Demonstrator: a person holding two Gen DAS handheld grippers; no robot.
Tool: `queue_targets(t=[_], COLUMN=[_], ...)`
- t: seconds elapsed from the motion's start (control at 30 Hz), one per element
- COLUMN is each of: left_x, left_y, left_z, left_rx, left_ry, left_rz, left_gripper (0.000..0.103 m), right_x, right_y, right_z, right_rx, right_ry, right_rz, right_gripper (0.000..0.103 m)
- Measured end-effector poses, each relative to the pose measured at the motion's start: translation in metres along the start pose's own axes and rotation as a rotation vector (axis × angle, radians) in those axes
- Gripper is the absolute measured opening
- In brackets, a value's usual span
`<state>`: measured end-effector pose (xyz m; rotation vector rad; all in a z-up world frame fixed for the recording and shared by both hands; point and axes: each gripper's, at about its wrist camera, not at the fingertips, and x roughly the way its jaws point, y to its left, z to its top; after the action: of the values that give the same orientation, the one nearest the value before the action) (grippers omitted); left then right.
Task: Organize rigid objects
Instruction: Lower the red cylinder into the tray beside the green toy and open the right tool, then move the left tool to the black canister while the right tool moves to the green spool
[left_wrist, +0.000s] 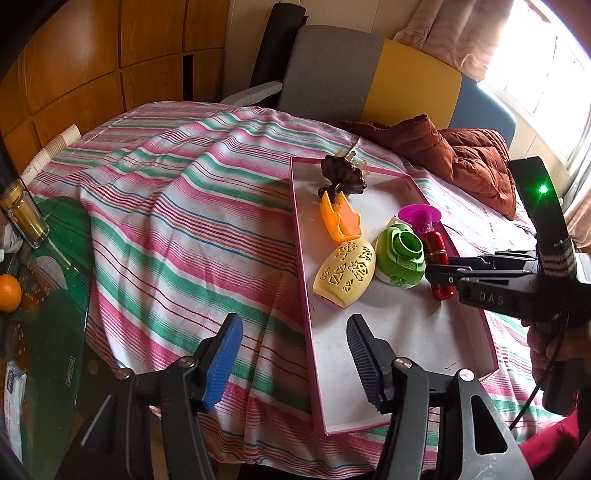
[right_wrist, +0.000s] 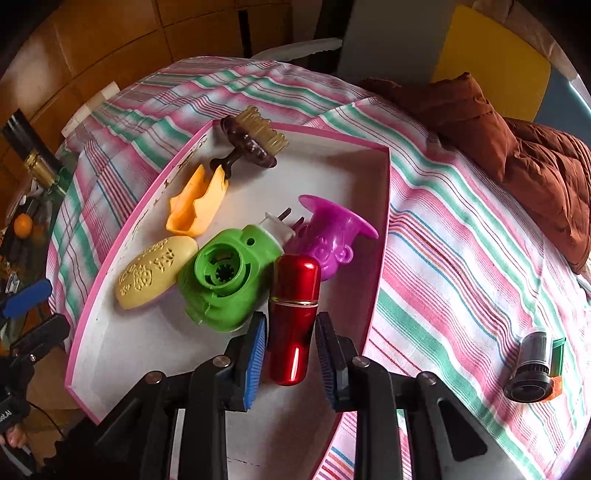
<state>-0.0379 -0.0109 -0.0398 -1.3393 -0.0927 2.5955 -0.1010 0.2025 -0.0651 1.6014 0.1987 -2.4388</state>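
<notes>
Right gripper (right_wrist: 291, 354) sits at 6 o'clock in my right wrist view, pads clamped on the lower half of the red metallic cylinder (right_wrist: 293, 317). The cylinder lies over the white floor of the pink-rimmed tray (right_wrist: 384, 206), top end pointing to 12 o'clock; I can't tell if it rests on the floor or hangs just above it.

Left gripper (left_wrist: 295, 363) at 6 o'clock in my left wrist view: fingers apart, nothing between them, over the tray's near left edge and the striped cloth (left_wrist: 177, 206).

Next out, in the tray: green plastic piece (right_wrist: 225, 277) at 10 o'clock of the cylinder, touching it or just beside, can't tell. Cream oval shell (right_wrist: 155, 273) at 9 o'clock of the green piece, touching it. Magenta funnel-shaped toy (right_wrist: 332, 236) at 1 o'clock of the cylinder, just beside its top.

Further: orange scoop-like piece (right_wrist: 195, 210) at 12 o'clock of the shell. Dark brown brush (right_wrist: 251, 144) with pale bristles at the tray's far end, leaning on the rim.

Outside the tray, on the cloth at 3 o'clock: black cylindrical object (right_wrist: 532, 365), well apart. Rust-brown quilted jacket (right_wrist: 535, 162) at 2 o'clock, far edge of the table.
</notes>
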Motion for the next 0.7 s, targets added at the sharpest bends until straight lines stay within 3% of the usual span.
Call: queue_targets(t=[0.37, 0.7], left_x=[-0.009, -0.017], left_y=[-0.010, -0.021], left_z=[-0.001, -0.001], left_rx=[0.042, 0.074], left_ry=[-0.020, -0.040], left_rz=[0.012, 0.010], left_gripper=[0.061, 0.061], right_x=[0.012, -0.031], right_y=[0.013, 0.002], right_z=[0.007, -0.006], right_rx=[0.024, 0.095], right_ry=[-0.013, -0.134], right_rz=[-0.037, -0.020], right_gripper=[0.029, 0.033])
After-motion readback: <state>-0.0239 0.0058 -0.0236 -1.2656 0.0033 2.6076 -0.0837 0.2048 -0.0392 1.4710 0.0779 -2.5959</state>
